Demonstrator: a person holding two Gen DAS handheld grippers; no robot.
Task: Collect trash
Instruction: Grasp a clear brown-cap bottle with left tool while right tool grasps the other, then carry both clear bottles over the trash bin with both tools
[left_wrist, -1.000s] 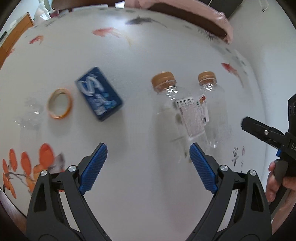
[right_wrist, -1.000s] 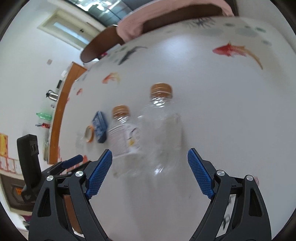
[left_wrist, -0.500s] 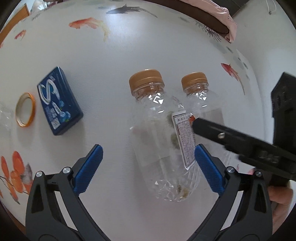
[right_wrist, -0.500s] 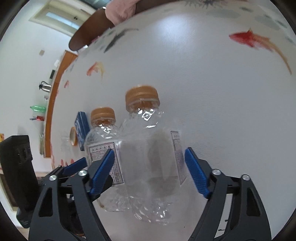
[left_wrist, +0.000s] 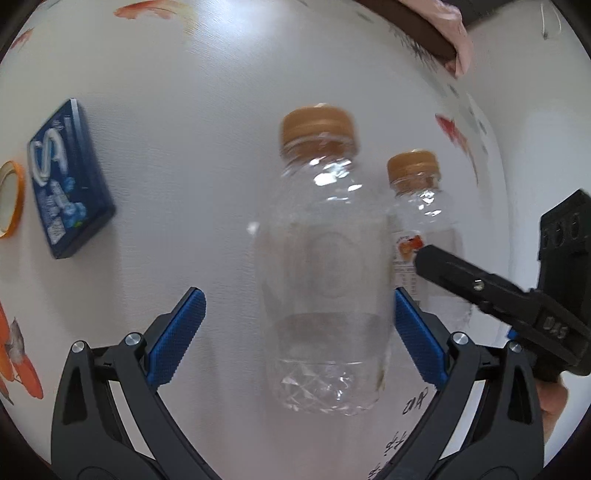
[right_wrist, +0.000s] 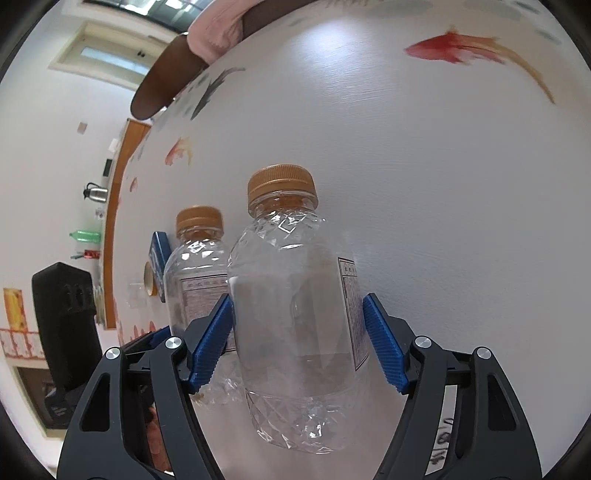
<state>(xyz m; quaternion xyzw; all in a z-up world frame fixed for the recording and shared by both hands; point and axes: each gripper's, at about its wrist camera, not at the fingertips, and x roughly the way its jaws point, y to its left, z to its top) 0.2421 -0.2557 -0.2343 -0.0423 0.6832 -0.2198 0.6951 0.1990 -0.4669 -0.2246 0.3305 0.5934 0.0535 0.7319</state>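
Two clear plastic bottles with gold-brown caps are standing upright, side by side, on a white tabletop (left_wrist: 207, 155) printed with red and dark fish. In the left wrist view, the left gripper (left_wrist: 295, 336) is holding its blue-padded jaws wide apart around the nearer bottle (left_wrist: 325, 280); the right pad is sitting just beside the bottle wall, while the left pad is standing clear of it with bare table between. That bottle is appearing blurred. The second bottle (left_wrist: 421, 221) is showing behind and to the right, with one black finger of the other tool crossing in front of its label. This view alone is showing a dark blue box (left_wrist: 66, 181) with white lettering and an orange ring (left_wrist: 11, 199) at the left edge. In the right wrist view, the right gripper (right_wrist: 299, 343) is framing the labelled bottle (right_wrist: 295, 314) closely, both blue pads lying at or against its sides; whether they are pressing on it cannot be told. The other bottle (right_wrist: 195, 273) is standing just to the left, partly behind the left pad. Only this view is showing the black body of the left tool (right_wrist: 62, 295), a steel kettle (right_wrist: 96, 192) and a green bottle (right_wrist: 86, 235) on a distant ledge, and a pink cloth (right_wrist: 218, 26) at the table's far edge.
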